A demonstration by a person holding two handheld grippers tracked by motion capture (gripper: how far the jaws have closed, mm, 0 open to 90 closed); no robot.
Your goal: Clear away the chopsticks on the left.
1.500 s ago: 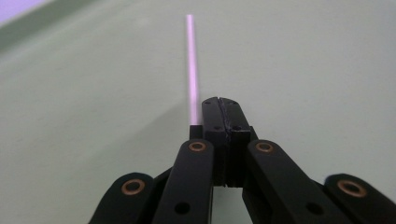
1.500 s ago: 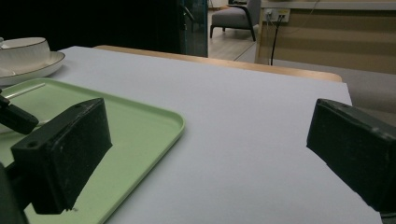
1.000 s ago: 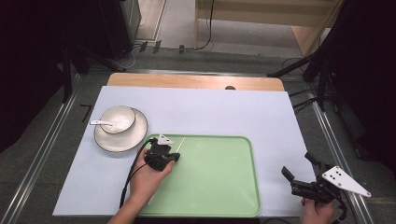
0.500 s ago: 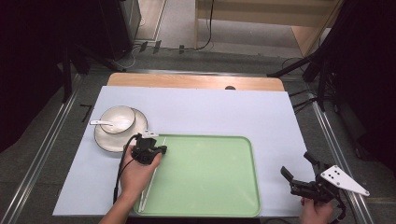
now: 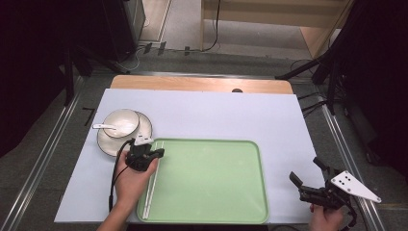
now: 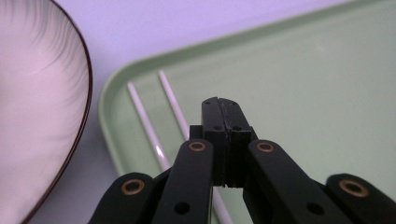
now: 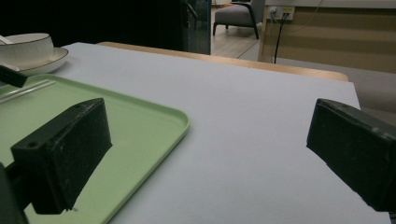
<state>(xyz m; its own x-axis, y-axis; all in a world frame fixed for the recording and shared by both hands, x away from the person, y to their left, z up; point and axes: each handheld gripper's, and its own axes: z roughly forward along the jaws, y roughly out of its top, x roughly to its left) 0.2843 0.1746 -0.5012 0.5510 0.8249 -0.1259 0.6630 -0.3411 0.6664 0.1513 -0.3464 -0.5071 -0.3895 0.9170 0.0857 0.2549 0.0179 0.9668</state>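
Note:
Two white chopsticks (image 5: 153,183) lie side by side along the left edge of the green tray (image 5: 216,192); in the left gripper view the chopsticks (image 6: 173,107) run under my jaws. My left gripper (image 5: 158,153) hovers over the tray's upper left corner. There the left gripper (image 6: 219,105) is shut with nothing between its pads. My right gripper (image 5: 306,171) sits off the tray's right side near the table's front edge. The right gripper (image 7: 210,149) is wide open and empty over the bare mat.
A white bowl (image 5: 122,122) with a white spoon (image 5: 103,127) stands on a dark-rimmed plate (image 5: 108,144) just left of the tray; the plate (image 6: 42,116) is close to my left jaws. A pale blue mat (image 5: 216,115) covers the table.
My left gripper has moved left from inside the tray to its left edge, near the plate. The chopsticks now show lying along that edge. The right gripper has kept still.

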